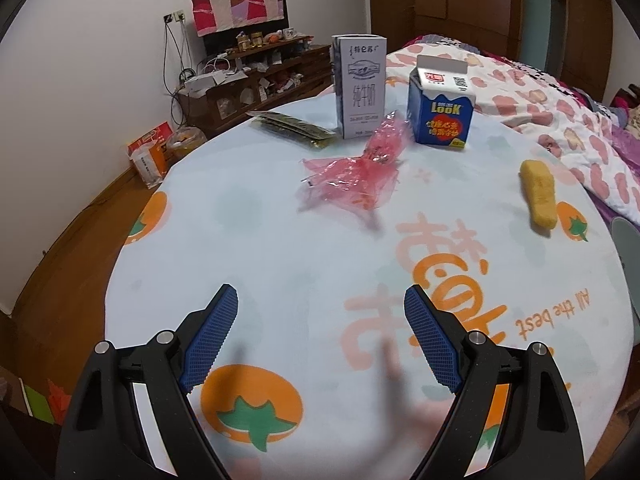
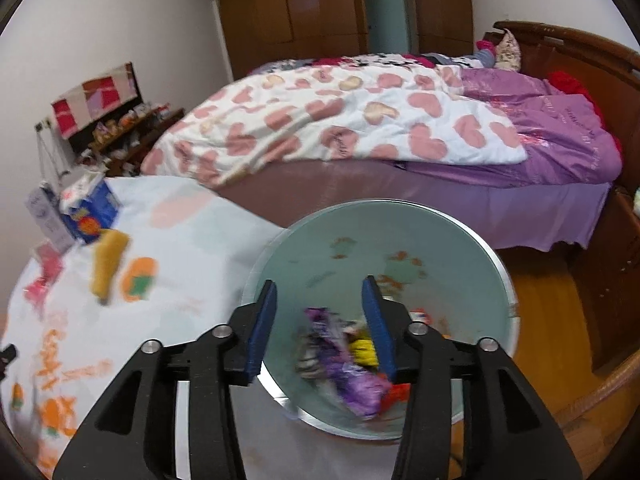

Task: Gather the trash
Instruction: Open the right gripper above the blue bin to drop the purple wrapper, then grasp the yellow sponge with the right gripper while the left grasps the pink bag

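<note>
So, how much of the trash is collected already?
Some wrappers already lie in the bin. Both claws, left and right, are open and empty. Left on the table: pink wrapper, two cartons, dark packet, yellow snack.

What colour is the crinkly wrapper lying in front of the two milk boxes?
The crinkly wrapper is see-through pink. It shows best in the left wrist view.

L tool (image 1: 320, 344) open above tablecloth (image 1: 280, 248)
</note>
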Tool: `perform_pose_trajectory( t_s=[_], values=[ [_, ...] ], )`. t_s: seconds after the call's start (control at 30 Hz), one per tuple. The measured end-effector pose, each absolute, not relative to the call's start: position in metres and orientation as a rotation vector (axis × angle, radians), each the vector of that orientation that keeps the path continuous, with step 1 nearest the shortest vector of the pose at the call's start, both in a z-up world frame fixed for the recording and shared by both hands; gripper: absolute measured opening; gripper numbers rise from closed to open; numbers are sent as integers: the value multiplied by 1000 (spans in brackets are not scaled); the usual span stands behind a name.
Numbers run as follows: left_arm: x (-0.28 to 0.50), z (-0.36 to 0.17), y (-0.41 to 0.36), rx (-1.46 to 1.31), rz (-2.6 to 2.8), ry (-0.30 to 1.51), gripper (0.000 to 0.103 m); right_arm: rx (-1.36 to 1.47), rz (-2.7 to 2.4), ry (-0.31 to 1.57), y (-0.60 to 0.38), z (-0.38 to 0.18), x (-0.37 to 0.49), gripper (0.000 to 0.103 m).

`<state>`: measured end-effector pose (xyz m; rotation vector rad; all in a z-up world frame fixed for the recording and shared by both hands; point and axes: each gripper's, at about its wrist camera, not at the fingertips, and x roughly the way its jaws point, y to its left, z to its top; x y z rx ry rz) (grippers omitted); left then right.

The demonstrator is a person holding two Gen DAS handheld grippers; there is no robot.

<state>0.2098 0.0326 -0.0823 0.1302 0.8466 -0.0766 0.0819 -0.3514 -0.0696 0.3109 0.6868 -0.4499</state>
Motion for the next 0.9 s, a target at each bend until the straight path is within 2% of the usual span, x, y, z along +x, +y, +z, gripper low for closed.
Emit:
perform_pose_trajectory(
  t_s=[0.17, 0.6, 0.9],
  values=[
    [211, -83, 41, 120, -61, 843, 91, 314, -350, 680, -314, -61, 97, 48],
    [228, -86, 60, 109, -25, 846, 93, 287, -181, 734, -227, -67, 141, 55],
    [259, -78, 53, 139, -47, 800, 93, 261, -163, 738, -202, -63, 179, 55]
  ],
)
